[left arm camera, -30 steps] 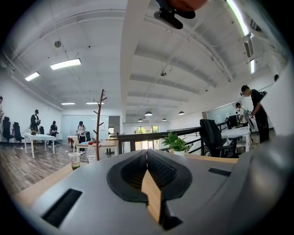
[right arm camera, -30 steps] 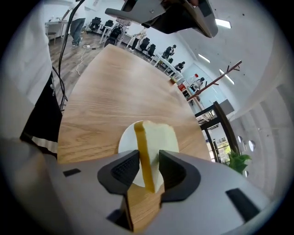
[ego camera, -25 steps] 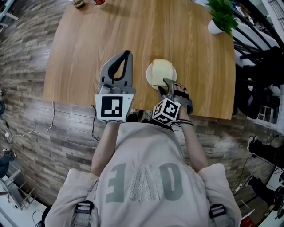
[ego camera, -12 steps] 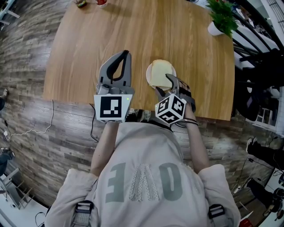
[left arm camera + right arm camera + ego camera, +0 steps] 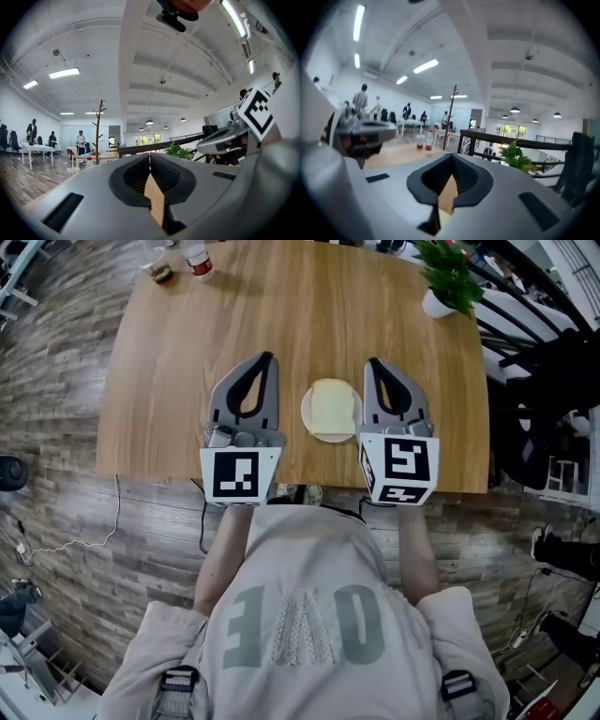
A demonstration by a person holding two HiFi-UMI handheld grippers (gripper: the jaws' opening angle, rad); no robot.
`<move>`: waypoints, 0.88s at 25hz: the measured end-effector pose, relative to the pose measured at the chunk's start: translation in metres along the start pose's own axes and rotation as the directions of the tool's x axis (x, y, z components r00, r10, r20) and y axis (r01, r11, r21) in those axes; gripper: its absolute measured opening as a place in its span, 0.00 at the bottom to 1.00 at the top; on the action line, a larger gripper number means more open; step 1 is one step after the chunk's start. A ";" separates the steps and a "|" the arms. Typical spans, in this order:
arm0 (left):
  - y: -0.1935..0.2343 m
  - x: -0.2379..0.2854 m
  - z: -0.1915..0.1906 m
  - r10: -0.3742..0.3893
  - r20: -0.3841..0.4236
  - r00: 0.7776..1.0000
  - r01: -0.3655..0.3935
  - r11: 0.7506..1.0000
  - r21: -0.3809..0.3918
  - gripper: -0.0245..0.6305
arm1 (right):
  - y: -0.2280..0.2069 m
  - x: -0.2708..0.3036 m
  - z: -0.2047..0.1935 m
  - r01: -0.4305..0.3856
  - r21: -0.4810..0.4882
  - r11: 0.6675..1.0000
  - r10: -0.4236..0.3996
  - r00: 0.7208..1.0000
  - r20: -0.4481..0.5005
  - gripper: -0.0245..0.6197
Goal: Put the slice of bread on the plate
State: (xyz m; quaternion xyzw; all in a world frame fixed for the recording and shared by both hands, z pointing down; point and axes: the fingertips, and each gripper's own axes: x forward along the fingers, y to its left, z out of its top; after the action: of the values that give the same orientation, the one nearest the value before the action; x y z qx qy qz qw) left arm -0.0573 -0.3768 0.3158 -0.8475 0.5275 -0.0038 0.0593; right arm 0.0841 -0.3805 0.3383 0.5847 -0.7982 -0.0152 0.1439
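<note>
Bench: wooden top [image 5: 169, 352], plant [image 5: 450, 273] at far right corner.
Slice of bread [image 5: 333, 407]: lies flat on plate [image 5: 307, 420], near edge, between both grippers.
Left gripper [image 5: 266, 359]: left of plate, jaws together, empty.
Right gripper [image 5: 372, 364]: right of plate, jaws just closed together, nothing between.
Progress: placing looks done; seemingly nothing left.

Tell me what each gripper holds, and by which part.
Nothing. The left gripper is shut and empty; the right gripper has just closed, empty too. The bread lies on the plate.
</note>
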 end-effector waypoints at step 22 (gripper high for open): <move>-0.014 0.008 0.050 -0.033 0.117 0.993 0.025 0.997 0.069 0.05 | -0.022 -0.047 0.010 0.125 0.197 0.972 -0.168 0.962 0.216 0.06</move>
State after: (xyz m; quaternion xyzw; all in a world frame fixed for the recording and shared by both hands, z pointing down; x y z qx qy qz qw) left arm -0.0375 -0.3730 0.2669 -0.8514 0.5102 0.0278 0.1187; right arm 0.1153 -0.3450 0.3142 0.6472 -0.7620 -0.0212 -0.0054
